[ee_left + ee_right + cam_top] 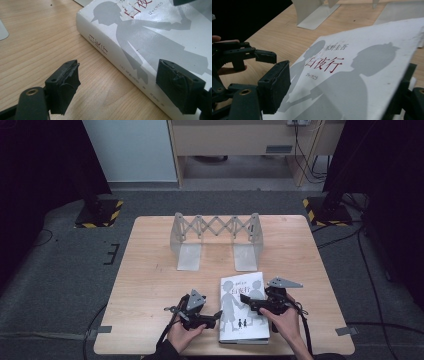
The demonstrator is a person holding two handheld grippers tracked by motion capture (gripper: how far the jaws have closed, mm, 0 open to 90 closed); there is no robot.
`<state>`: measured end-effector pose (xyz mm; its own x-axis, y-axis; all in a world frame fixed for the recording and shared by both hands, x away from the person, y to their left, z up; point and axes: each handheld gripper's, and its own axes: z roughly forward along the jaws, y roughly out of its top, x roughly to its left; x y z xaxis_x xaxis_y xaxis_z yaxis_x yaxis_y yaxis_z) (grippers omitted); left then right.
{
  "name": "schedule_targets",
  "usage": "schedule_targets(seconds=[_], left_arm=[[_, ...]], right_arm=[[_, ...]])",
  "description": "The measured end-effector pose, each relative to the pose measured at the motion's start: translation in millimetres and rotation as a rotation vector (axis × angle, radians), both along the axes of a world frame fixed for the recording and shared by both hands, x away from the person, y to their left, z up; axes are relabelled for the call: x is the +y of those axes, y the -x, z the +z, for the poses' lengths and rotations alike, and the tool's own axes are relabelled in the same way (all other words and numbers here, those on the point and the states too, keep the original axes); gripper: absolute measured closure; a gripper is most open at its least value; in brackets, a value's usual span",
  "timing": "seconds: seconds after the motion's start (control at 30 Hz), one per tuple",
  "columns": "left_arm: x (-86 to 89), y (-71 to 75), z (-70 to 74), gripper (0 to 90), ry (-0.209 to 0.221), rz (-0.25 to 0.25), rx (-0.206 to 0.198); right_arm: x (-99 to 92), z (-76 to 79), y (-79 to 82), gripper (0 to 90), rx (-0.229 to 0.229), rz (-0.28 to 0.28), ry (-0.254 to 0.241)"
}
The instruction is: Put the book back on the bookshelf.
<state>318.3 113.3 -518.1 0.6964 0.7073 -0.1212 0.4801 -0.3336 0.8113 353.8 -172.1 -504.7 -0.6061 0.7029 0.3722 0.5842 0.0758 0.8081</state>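
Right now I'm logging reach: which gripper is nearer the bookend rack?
Right. The right gripper sits over the book, closer to the rack; the left gripper is lower, beside the book.

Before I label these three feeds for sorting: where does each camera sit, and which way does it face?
High view: above the person's side, looking forward and down on the table; both hands and forearms show.
Left gripper view: rides the left gripper, facing the book spine; own jaws show.
Right gripper view: rides the right gripper, looking across the cover to the bookend rack; the left gripper shows.
All share the book.
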Motion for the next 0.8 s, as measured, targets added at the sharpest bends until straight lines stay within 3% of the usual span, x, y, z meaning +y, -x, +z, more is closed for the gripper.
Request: schedule_targets(seconds=[0.33,0.6,0.67,0.8], left_arm=[[2.4,-1.3,-1.8,18.7,-0.008,0.003,-0.002],[13.2,-5.3,2.8,19.7,0.039,0.038,-0.006],[18.1,-7.2,4.7,20.2,0.071,0.053,-0.001],[22.1,-9.1,6.2,20.9,0.083,0.065,-0.008]], right_arm=[[3.6,-7.4,-1.1,27.1,0.033,0.006,0.009],[1.0,-3.8,-1.4,35.5,0.025,-0.006,-0.025],[2.4,-1.1,-1.4,35.7,0.021,-0.004,-0.012],[1.7,-3.3,-1.8,37.9,0.034,-0.013,-0.018]])
